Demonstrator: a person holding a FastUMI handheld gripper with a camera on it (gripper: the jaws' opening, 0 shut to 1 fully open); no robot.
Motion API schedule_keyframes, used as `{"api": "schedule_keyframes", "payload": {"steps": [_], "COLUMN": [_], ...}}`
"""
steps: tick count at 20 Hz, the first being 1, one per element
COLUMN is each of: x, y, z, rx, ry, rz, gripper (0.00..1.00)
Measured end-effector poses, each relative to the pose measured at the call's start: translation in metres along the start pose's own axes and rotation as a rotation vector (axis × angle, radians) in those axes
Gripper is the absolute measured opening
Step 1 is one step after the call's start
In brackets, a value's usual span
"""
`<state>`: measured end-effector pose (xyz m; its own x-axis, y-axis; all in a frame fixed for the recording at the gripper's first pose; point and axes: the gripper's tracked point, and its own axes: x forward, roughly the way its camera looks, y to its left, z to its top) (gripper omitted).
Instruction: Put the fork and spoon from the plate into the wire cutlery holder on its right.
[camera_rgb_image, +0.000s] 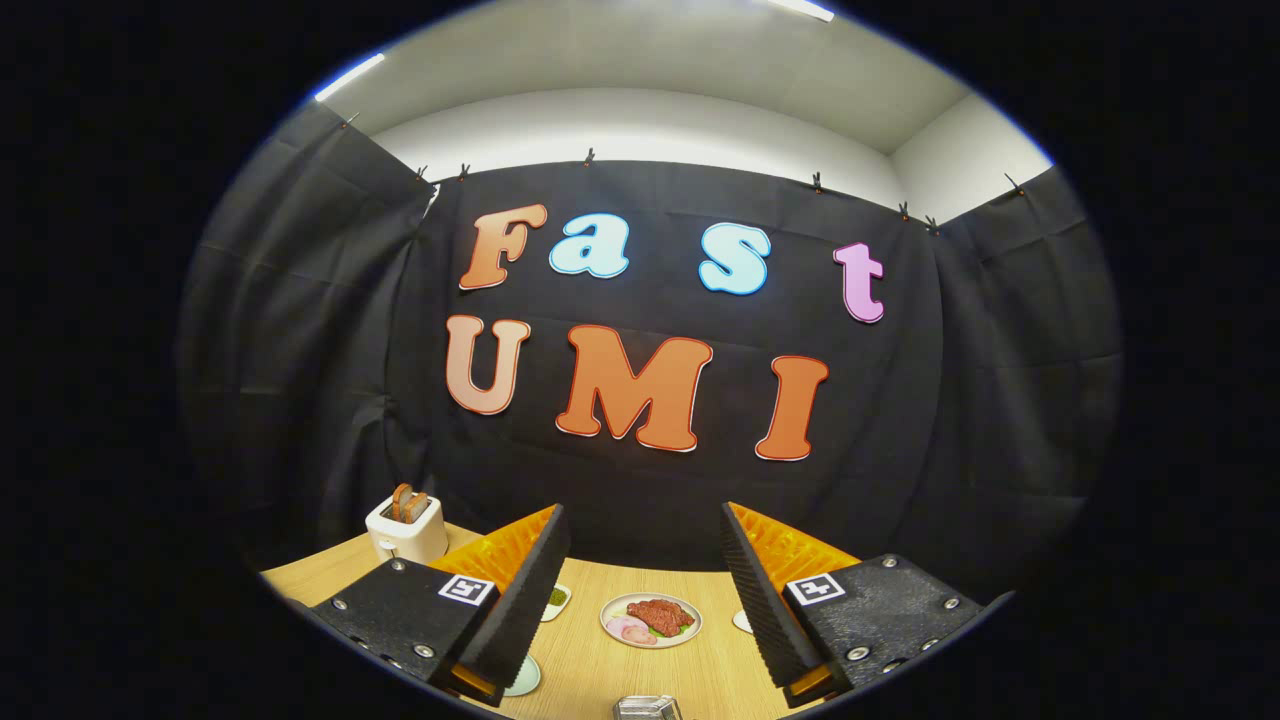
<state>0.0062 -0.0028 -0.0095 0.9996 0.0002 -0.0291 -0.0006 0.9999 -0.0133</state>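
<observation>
The claw gapes wide, empty, above the table.

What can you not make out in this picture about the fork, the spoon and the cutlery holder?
- Fork and spoon: gripper view, none discernible; the open gripper has nothing between its fingers.
- Plate of food: too small to tell any cutlery on it.
- Metallic object near the fingers: cut off, identity unclear.
- Small dishes beside fingers: partly hidden.
</observation>
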Motion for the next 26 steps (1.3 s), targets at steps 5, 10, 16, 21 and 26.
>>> {"api": "schedule_keyframes", "payload": {"steps": [5, 10, 16, 21, 26], "x": [-0.001, -0.003, 0.001, -0.006, -0.017], "y": [0.013, 0.044, 0.095, 0.126, 0.163], "z": [-0.005, -0.038, -0.122, -0.188, -0.244], "rx": [0.015, 0.014, 0.015, 0.026, 0.005], "ry": [0.003, 0.08, 0.317, 0.549, 0.761], "rz": [0.037, 0.101, 0.204, 0.265, 0.32], "gripper": [0.91, 0.91, 0.91, 0.91, 0.91]}}
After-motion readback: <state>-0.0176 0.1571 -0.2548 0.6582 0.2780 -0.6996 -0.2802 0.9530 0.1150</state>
